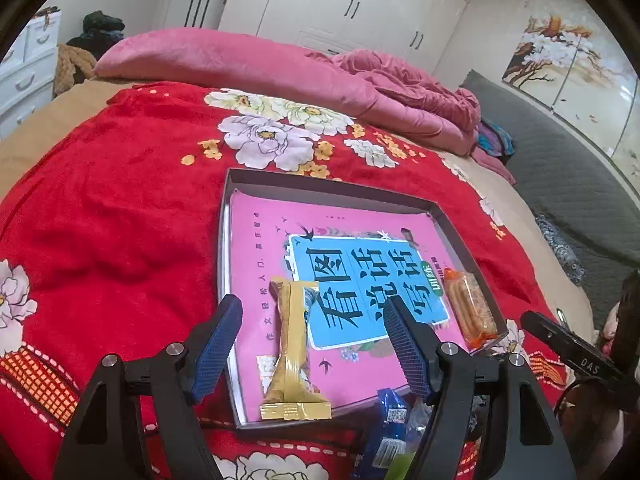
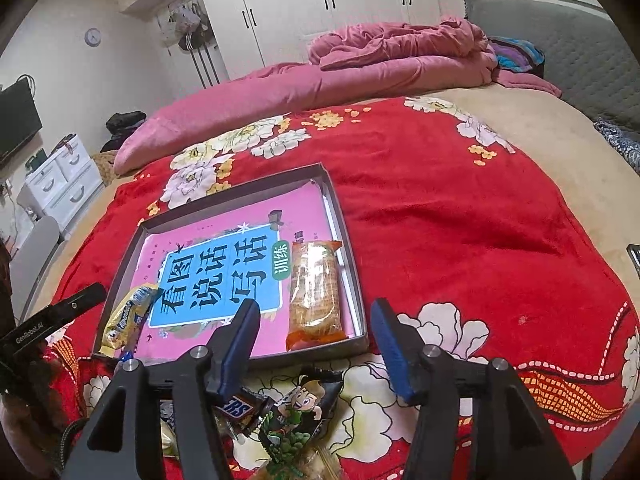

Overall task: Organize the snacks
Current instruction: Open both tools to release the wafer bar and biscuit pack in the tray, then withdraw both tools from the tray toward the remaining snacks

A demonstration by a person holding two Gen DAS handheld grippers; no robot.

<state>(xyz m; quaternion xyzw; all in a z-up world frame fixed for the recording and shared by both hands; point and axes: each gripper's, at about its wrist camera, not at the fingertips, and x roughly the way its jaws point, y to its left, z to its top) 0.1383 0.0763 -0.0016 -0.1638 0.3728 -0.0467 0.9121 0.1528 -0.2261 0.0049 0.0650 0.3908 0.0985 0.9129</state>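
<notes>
A shallow grey box (image 1: pixel 320 188) (image 2: pixel 240 192) lies on the red flowered blanket, lined with a pink and blue book. A gold snack bar (image 1: pixel 294 348) (image 2: pixel 126 316) lies at its near left. An orange cracker pack (image 1: pixel 470 304) (image 2: pixel 316 288) lies along its right side. My left gripper (image 1: pixel 316 320) is open and empty, hovering just above the gold bar. My right gripper (image 2: pixel 314 328) is open and empty, above the box's near edge by the cracker pack. Outside the box lie a blue packet (image 1: pixel 390 428), a Snickers bar (image 2: pixel 240 406) and a green cartoon packet (image 2: pixel 300 412).
A pink quilt (image 1: pixel 248 64) (image 2: pixel 320 80) is heaped at the bed's far side. A grey padded headboard (image 1: pixel 560 168) stands to the right. White drawers (image 2: pixel 60 184) stand left of the bed, wardrobes behind. The other gripper's black body (image 1: pixel 572 352) shows at the right edge.
</notes>
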